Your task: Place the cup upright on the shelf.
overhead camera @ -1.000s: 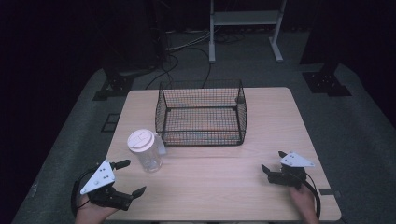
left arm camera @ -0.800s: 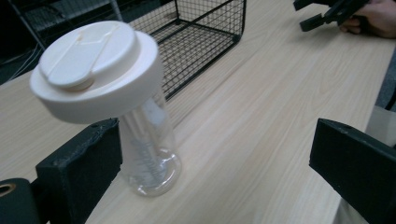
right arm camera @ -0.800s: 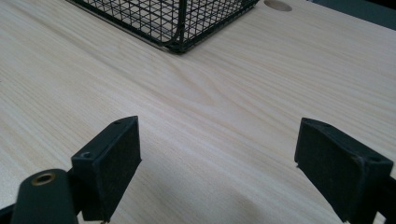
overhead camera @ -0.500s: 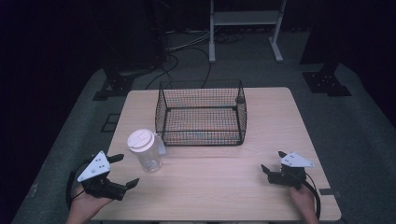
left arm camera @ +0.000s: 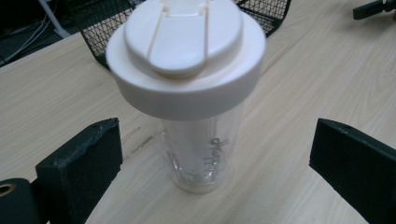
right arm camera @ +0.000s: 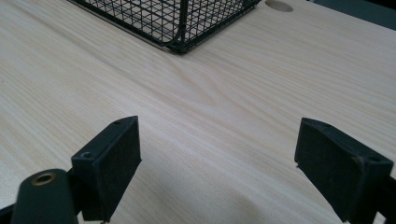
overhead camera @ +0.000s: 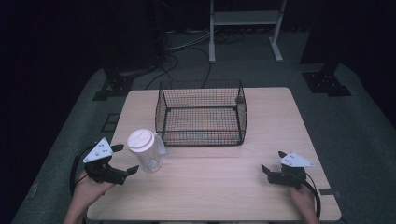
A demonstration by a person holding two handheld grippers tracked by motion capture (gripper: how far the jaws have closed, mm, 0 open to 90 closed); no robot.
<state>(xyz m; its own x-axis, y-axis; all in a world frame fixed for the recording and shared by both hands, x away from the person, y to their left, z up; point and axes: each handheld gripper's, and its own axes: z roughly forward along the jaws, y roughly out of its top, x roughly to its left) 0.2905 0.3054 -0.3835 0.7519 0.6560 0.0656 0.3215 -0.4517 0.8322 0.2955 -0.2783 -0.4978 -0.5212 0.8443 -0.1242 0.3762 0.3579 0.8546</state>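
Left gripper view puts the clear plastic bottle (left arm camera: pixel 203 140) at the centre of the frame, upright on the desk (left arm camera: pixel 56 107) under a wide white lid (left arm camera: pixel 184 51). It looks empty, so probably light and easy to tip, and its smooth wall may be slippery; the stiff body just below the lid seems the best place to take hold. The left claw (overhead camera: pixel 120 161), at the lower left of the high view, stands with its jaws wide apart on either side of the bottle, not touching it. A wire basket (overhead camera: pixel 201 113) sits just behind. At the lower right, the right claw (overhead camera: pixel 272 165) is also spread open over bare desk.
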